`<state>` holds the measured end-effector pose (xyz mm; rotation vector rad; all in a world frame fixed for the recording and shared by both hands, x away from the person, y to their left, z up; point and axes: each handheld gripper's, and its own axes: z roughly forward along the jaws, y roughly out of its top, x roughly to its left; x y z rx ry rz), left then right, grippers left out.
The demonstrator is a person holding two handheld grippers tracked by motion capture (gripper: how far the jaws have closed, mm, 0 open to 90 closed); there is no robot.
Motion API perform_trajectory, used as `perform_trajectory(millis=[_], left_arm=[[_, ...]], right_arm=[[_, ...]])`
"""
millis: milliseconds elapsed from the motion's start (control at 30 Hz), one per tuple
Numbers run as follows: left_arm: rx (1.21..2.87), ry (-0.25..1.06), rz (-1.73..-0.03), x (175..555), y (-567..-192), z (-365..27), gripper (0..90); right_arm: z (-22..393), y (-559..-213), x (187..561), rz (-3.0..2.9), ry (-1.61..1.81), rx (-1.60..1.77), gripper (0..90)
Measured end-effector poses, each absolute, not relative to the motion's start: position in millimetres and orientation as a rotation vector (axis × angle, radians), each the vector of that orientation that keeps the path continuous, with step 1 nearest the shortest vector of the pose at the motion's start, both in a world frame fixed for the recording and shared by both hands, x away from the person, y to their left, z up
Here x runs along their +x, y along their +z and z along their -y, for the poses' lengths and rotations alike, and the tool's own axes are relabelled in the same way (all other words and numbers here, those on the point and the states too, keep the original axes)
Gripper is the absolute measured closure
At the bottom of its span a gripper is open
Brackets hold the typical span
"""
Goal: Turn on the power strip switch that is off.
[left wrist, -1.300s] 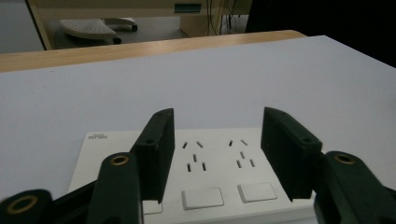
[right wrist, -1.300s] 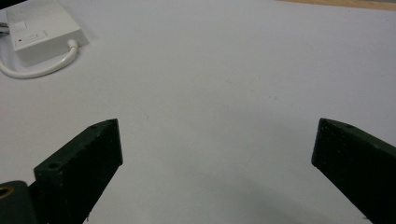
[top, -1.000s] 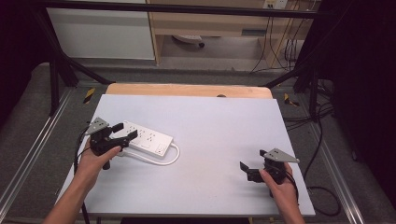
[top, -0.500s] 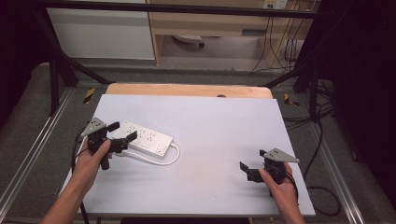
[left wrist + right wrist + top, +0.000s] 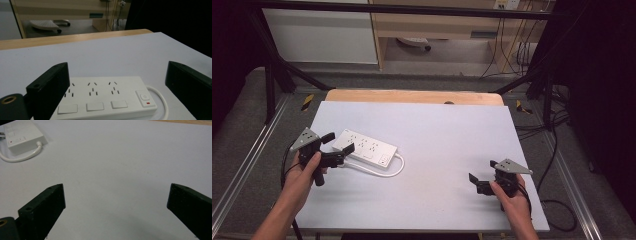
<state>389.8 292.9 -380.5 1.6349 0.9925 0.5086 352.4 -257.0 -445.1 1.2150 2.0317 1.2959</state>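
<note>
Near the left edge of the table (image 5: 437, 200), the white power strip (image 5: 366, 150) is lying flat on the pale surface, its sockets facing up and its long side running aslant from the left edge toward the middle. Its white cable (image 5: 398, 169) is curving out from the switch end and looping back along the near side of the strip.

At that left end, the left gripper (image 5: 341, 142) is sitting just beside the strip, held in the person's left hand (image 5: 307, 172). Its jaws have just been opening and are now standing spread wide; in the left gripper view the power strip (image 5: 105, 97) is showing between them, with neither jaw pressing on it.

Toward the near right corner, the right gripper (image 5: 482, 176) is resting in the person's right hand (image 5: 511, 197), well apart from the strip. Its jaws are likewise standing spread, with bare table surface between them.
</note>
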Motion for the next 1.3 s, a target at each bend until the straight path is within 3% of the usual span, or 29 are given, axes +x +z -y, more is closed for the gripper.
perform_trajectory(millis=[1300], left_arm=[[1.603,0.517,-0.979,330.1,-380.3,-324.3,5.9]], right_arm=[[255.8,-445.2,352.0,-2.039,1.289,1.208,2.2]])
